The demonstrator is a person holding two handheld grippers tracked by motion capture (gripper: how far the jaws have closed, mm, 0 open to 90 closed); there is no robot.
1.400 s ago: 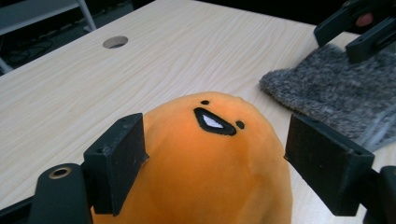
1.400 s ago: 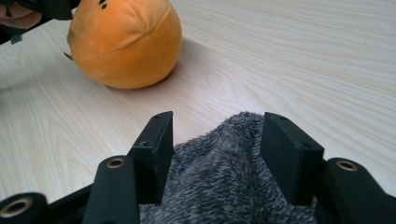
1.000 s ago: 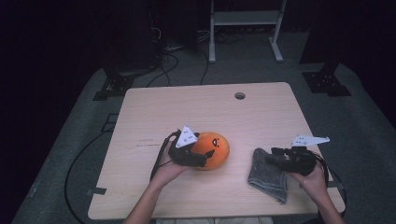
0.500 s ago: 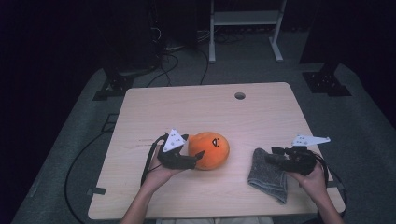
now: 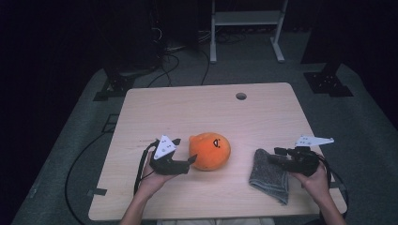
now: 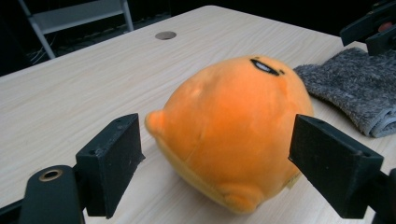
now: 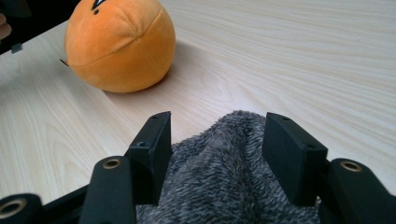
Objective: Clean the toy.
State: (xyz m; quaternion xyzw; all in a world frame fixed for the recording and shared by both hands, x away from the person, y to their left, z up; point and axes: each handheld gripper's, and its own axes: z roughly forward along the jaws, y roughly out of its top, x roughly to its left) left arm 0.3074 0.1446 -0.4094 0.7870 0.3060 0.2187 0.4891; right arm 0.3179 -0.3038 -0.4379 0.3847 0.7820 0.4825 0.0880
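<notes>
A round orange plush (image 5: 210, 150) with a small face lies on the wooden table (image 5: 197, 108), a little in front of its middle. My left gripper (image 5: 187, 154) sits just left of it, low over the table. In the left gripper view the jaws stand open (image 6: 219, 163) on either side of the plush (image 6: 233, 130) without pressing it. A folded grey cloth (image 5: 270, 177) lies at the front right. My right gripper (image 5: 273, 155) rests at its upper edge, jaws open (image 7: 217, 140), with a raised fold of the cloth (image 7: 224, 177) between them.
A round cable hole (image 5: 241, 96) sits in the far part of the table. Behind the table stands a white metal frame (image 5: 244, 18), with cables and black stand feet (image 5: 328, 82) on the grey floor. The other gripper's black tip (image 6: 373, 25) shows beyond the cloth.
My left gripper has drawn back to the left, off the plush, which stays where it was. The right gripper and the cloth have not moved.
</notes>
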